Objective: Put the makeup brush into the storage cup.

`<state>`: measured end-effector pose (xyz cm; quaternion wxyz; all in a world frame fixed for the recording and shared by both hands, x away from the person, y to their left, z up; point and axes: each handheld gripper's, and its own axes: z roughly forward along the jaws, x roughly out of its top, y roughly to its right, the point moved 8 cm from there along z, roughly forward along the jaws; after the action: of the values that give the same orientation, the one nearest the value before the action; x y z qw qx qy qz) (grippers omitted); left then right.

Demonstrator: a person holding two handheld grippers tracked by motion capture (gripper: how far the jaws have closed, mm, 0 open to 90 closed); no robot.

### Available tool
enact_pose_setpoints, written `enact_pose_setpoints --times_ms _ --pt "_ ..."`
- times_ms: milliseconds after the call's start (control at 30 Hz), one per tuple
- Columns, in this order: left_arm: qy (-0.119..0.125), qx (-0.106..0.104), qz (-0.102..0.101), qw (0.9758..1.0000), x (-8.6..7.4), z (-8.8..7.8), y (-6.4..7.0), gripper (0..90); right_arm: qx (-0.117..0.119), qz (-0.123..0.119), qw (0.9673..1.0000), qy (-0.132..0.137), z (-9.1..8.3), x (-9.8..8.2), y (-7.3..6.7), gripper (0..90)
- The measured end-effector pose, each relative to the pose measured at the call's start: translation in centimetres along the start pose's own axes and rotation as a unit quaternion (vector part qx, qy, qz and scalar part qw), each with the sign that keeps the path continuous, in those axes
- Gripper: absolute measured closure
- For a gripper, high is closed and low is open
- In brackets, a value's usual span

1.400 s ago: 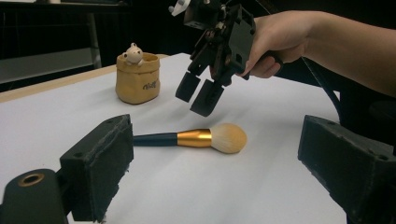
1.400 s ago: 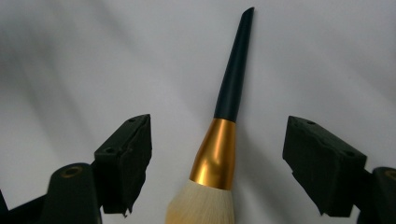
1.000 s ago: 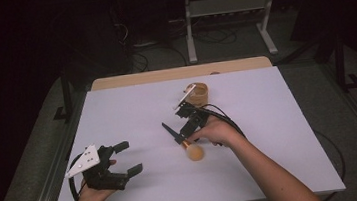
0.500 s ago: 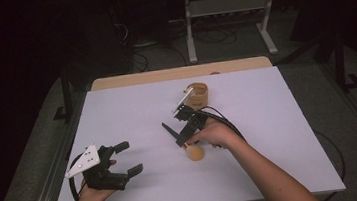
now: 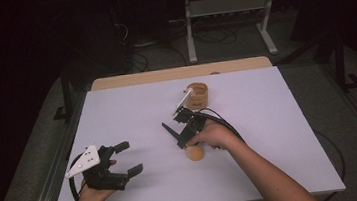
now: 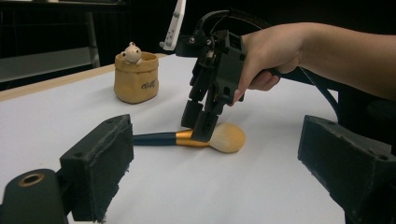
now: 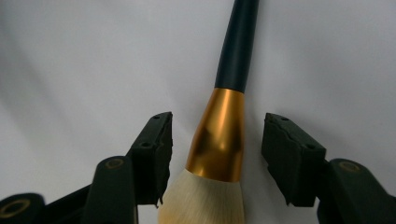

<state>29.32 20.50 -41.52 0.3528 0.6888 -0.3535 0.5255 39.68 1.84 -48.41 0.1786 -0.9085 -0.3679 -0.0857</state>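
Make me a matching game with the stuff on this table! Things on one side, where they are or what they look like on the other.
Things:
1. makeup brush
2. little pot
3. left gripper
4. right gripper

Descriptions:
A. open, over bare table
B. tan, with a small figure peeking out
C. lying flat, gold collar, pale bristles
D. jaws either side of the brush's gold collar, not yet pressing

Pairs: 1-C, 2-B, 3-A, 4-D

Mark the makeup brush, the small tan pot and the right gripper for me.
makeup brush [image 7: 218, 135], right gripper view, on its gold ferrule.
small tan pot [image 6: 136, 83], left gripper view, on its front wall.
right gripper [image 7: 215, 158], right gripper view, midway between its jaws, which have just been closing around the ferrule without pressing it yet.
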Motion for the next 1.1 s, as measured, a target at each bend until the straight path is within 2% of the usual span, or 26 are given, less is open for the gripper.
enact_pose_setpoints --times_ms 267,467,500,667,1100 --pt "-0.001 -0.001 0.002 1.0000 0.00 0.04 0.02 10.0 -0.008 -0.003 0.9999 -0.012 0.59 -0.10 0.15 47.8" --pt "0.000 -0.001 0.001 1.0000 0.00 0.05 0.02 10.0 -0.002 0.005 0.9999 -0.015 0.76 -0.07 -0.11 50.3" --pt "0.000 -0.001 0.002 1.0000 0.00 0.05 0.02 10.0 -0.008 -0.002 0.9998 -0.020 0.83 -0.17 0.08 51.3" --pt "0.000 -0.001 0.002 1.0000 0.00 0.05 0.02 10.0 -0.016 -0.001 0.9996 -0.023 0.97 -0.21 -0.09 54.1" --pt "-0.003 -0.001 0.004 1.0000 0.02 0.00 0.02 10.0 -0.031 -0.015 0.9990 -0.030 1.04 -0.26 -0.11 59.5"
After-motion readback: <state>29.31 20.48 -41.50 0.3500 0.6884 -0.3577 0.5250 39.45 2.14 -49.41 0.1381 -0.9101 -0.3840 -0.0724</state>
